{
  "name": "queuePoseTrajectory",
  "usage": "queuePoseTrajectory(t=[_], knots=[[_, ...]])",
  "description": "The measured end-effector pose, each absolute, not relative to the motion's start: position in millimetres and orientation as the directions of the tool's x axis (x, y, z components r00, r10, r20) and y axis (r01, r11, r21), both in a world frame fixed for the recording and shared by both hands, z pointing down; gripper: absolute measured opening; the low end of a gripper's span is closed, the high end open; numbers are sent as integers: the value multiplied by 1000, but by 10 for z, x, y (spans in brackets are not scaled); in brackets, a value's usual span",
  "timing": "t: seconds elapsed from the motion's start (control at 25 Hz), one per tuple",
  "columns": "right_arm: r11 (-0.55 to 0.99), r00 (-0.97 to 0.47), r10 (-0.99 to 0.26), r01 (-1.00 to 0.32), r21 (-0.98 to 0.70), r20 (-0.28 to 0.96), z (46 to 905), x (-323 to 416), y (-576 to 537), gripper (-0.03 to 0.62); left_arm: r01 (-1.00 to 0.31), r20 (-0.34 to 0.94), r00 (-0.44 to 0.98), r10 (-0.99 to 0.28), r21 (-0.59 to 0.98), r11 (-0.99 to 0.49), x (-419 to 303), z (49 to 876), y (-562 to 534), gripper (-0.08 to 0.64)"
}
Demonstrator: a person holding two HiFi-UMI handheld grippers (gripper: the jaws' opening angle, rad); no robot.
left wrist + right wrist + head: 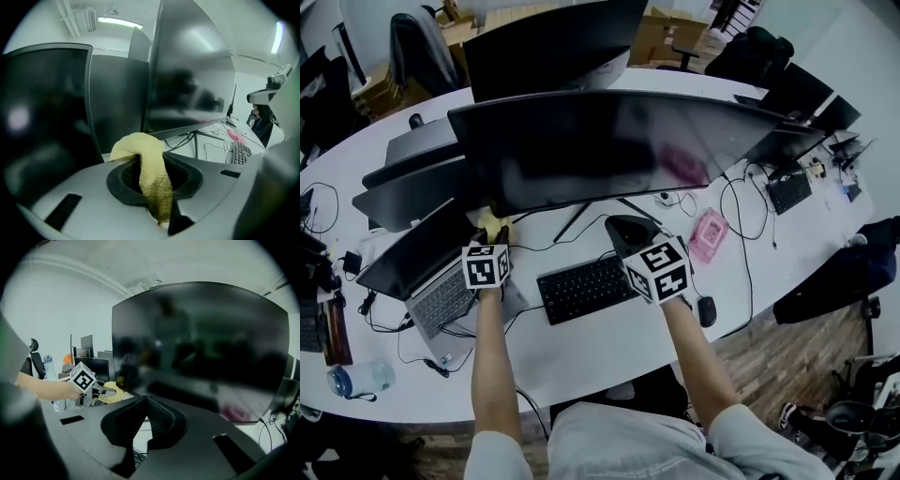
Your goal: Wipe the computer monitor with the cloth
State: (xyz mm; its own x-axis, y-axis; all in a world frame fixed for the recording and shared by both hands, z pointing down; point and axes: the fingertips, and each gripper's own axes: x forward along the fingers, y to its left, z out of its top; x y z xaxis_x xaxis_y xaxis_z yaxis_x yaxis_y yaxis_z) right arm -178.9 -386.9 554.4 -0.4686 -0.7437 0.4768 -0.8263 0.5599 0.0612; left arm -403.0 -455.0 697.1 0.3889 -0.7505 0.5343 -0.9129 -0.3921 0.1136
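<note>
Left gripper (158, 197): jaws clamped on the yellow cloth (151, 164), which is held near the lower left corner of the curved monitor (619, 150). Right gripper (146, 414): jaws pressed together, nothing between them, facing the screen, just right of the keyboard (581, 289).

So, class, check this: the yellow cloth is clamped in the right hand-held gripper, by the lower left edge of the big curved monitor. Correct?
Wrong gripper. The yellow cloth is clamped in the left hand-held gripper, as the left gripper view shows; the right hand-held gripper is shut on nothing. The cloth is indeed by the lower left edge of the big curved monitor.
</note>
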Motion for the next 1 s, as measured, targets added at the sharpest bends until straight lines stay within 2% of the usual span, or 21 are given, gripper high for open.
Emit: queuePoseTrajectory(t=[0.36,1.0], knots=[[483,-413,-783,-875,36,465,5700,-1294,-3807,28,-885,505,439,-743,99,-456,-3555,6966,-4637,86],[364,-326,-834,-932,0,446,5611,-36,-3799,28,-851,541,494,-680,140,-506,-2356,6920,-4684,86]])
